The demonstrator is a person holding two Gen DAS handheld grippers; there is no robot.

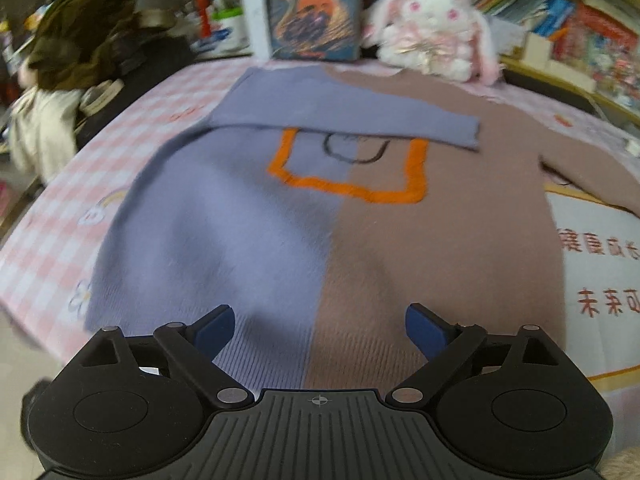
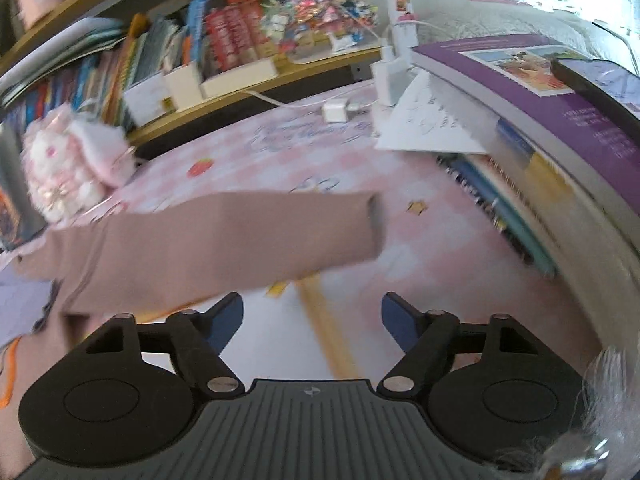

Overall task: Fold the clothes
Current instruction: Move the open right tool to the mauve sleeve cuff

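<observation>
A sweater, lilac on its left half and dusty pink on its right, with an orange square outline on the chest, lies flat on a pink checked bed sheet. Its lilac sleeve is folded across the chest. My left gripper is open and empty, hovering over the hem. In the right wrist view the pink sleeve lies stretched out to the right on the sheet. My right gripper is open and empty, just short of that sleeve and to the right of it.
A white-pink plush rabbit and an upright book stand behind the collar. A pile of clothes sits at the left. Bookshelves, a charger and a stack of books border the right side.
</observation>
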